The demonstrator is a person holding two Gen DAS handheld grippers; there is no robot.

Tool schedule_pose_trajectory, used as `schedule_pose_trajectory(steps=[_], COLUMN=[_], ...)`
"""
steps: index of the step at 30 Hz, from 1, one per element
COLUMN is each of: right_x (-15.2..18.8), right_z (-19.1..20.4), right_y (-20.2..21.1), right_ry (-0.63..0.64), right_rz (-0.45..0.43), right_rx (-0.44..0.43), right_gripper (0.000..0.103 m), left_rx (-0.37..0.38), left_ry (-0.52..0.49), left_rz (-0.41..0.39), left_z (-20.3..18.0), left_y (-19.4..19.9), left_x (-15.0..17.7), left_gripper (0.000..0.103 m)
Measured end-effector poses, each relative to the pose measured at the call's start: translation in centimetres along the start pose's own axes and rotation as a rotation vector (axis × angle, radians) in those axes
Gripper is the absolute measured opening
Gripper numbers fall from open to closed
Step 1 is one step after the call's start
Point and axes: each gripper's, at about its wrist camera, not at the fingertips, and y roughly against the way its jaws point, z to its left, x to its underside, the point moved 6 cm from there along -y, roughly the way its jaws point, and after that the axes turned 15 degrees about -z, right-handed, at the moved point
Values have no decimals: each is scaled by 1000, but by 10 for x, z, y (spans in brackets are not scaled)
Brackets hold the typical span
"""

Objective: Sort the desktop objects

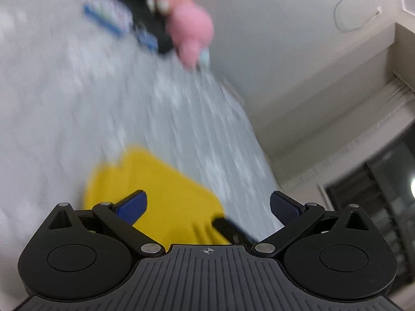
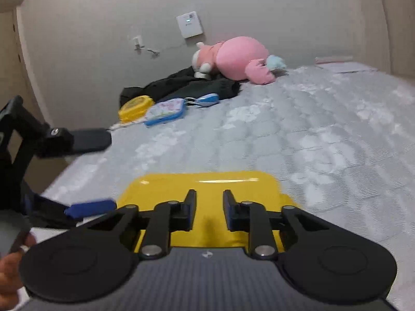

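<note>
Right wrist view, left to right: left gripper [image 2: 88, 171], fingers spread wide with nothing between them, beside the mattress edge; round yellow case [image 2: 135, 107], blue-edged pouch [image 2: 166, 111] and blue oval item [image 2: 207, 99] lying close together near dark clothing [image 2: 186, 84]; pink plush toy [image 2: 233, 61] against the wall; yellow tray [image 2: 205, 189] on the grey mattress [image 2: 324, 134]; right gripper [image 2: 209, 207] above the tray, fingers narrowly parted, nothing between them.

A glossy yellow plastic rectangular tray [image 2: 207, 186] lies flat on the near part of a grey quilted bed. Far left lie a yellow round case [image 2: 135, 107], a blue-edged pouch [image 2: 166, 111] and a small blue oval gadget [image 2: 207, 99].
</note>
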Motion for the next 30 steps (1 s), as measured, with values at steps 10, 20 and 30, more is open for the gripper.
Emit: schedule_pose_trajectory(steps=[10, 20, 30], right_x=[23, 33, 9], right_z=[67, 57, 24], right_y=[-45, -38, -28], right_ry=[167, 303, 173], right_rz=[71, 64, 66], right_rx=[-78, -52, 11], right_gripper=[19, 19, 24], left_rx=[-130, -113, 163], left_ry=[-35, -29, 245], left_rz=[-26, -8, 41], left_z=[26, 22, 15], left_y=[10, 11, 4], left_x=[-15, -12, -1], left_gripper=[103, 103, 103])
